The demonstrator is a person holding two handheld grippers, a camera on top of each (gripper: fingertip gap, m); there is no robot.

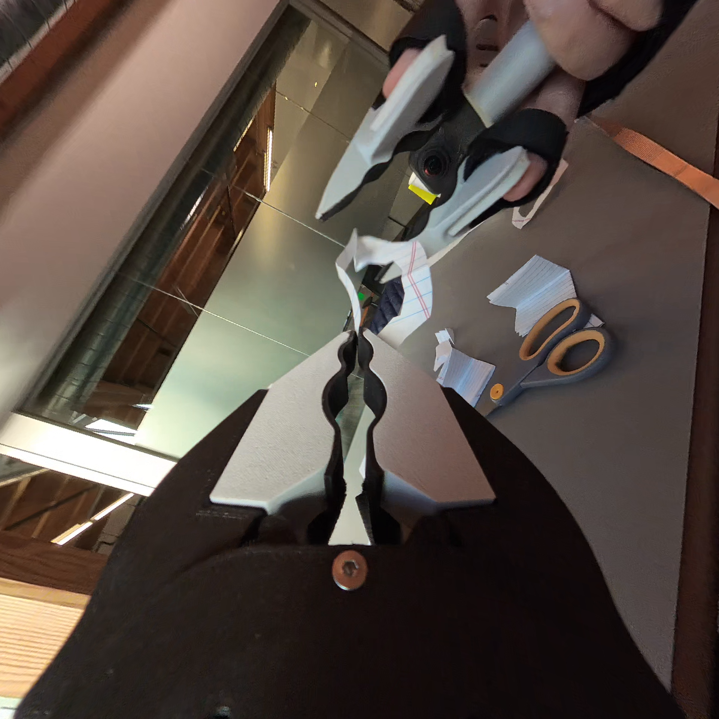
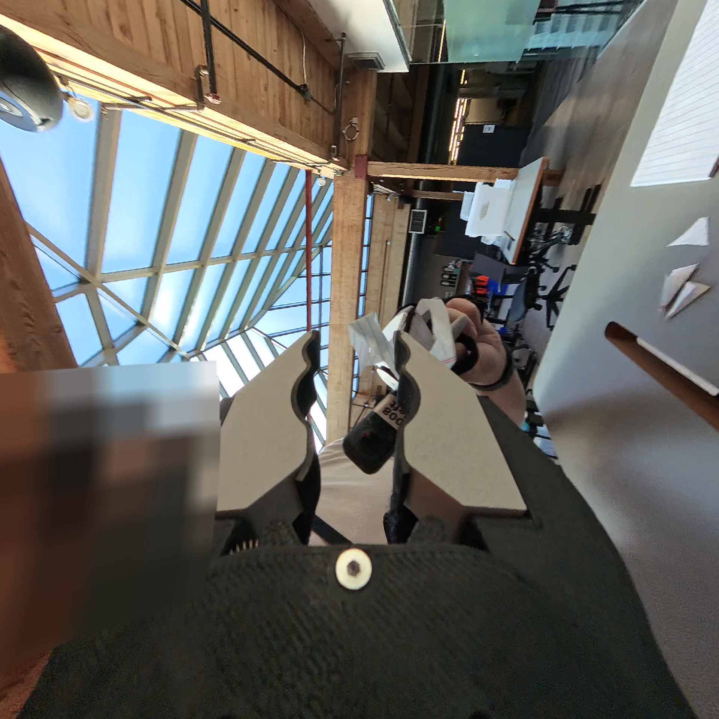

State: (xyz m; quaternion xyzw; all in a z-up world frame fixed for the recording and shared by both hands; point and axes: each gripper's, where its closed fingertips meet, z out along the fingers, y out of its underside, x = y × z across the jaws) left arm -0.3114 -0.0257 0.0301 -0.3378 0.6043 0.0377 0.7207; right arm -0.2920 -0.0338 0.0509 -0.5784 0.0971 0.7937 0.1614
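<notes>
My left gripper is shut at the tips on a piece of white lined paper, which curls upward from the pinch, held in the air beside the grey table mat. My right gripper is open. The paper stands between its fingers, close against the right finger, and the left finger stands well clear of it. In the left wrist view the right gripper faces me with its jaws spread, the crumpled top of the paper at its lower fingertip. A hand holds the left gripper.
Scissors with orange and grey handles lie on the mat among lined paper scraps. Folded paper triangles and a lined pad lie on the grey surface. A wooden table edge runs at the right. My two grippers' fingertips are within a few centimetres of each other.
</notes>
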